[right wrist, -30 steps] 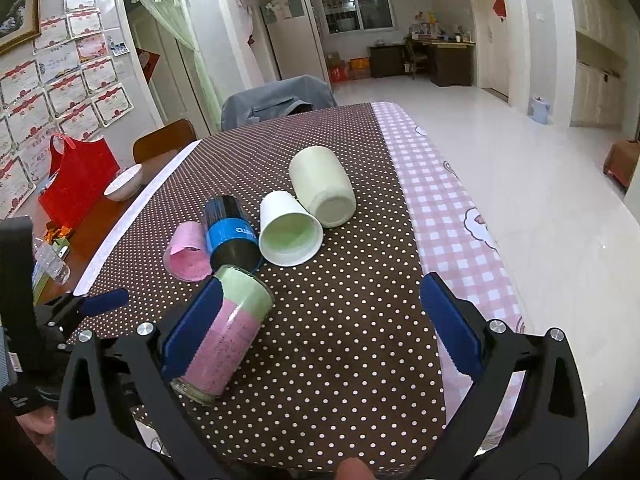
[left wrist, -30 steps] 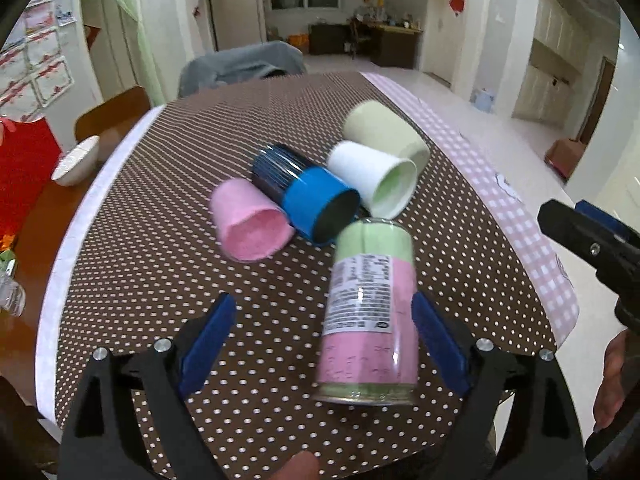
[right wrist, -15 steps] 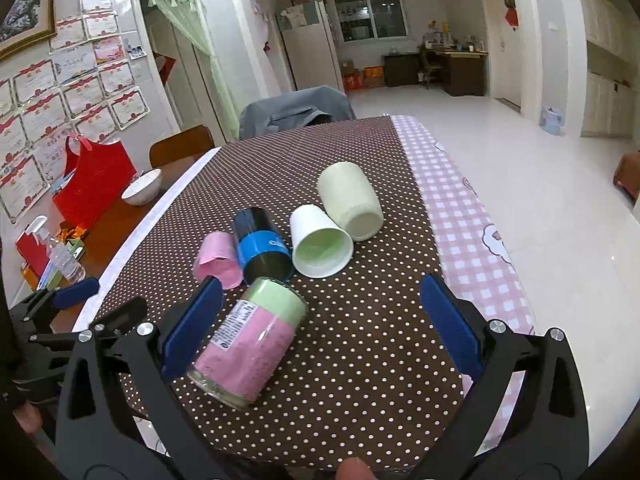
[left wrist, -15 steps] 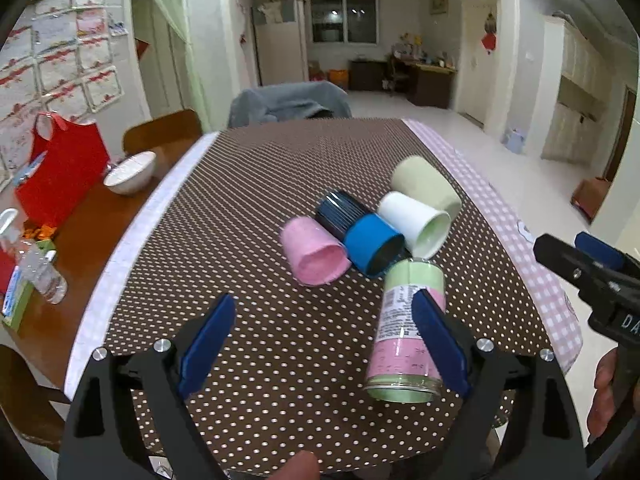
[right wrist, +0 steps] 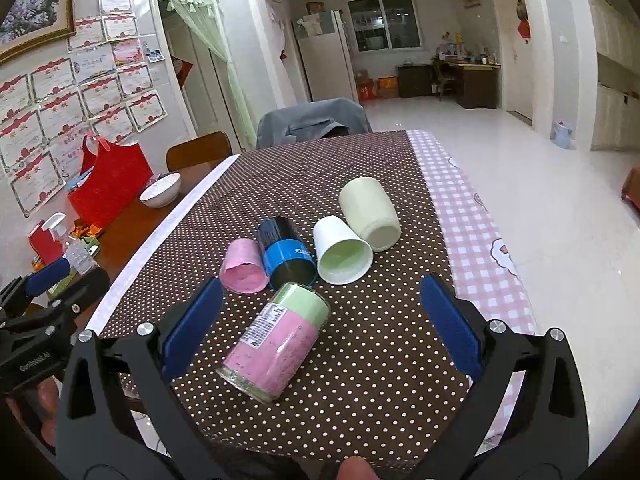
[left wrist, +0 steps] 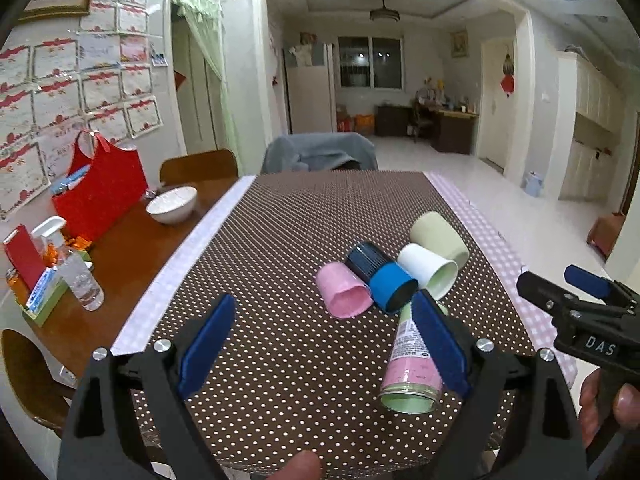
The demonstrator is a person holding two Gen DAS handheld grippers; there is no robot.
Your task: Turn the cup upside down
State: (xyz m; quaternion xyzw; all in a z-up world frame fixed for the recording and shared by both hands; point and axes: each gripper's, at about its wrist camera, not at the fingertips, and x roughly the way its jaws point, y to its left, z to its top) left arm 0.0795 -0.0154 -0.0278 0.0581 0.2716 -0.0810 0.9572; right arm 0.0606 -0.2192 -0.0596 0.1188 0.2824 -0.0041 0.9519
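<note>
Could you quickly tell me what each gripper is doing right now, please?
Left gripper: open, holding nothing.
Right gripper: open, holding nothing.

You have drawn both tools up and back from the desk, so the pink-and-green cup no longer lies between your left tool pads but off to its right.

A matt, polka-dotted brown cloth is spread over glossy wood. A shiny pink-and-green can bears a paper label. The pink cup looks rough and matt.
</note>
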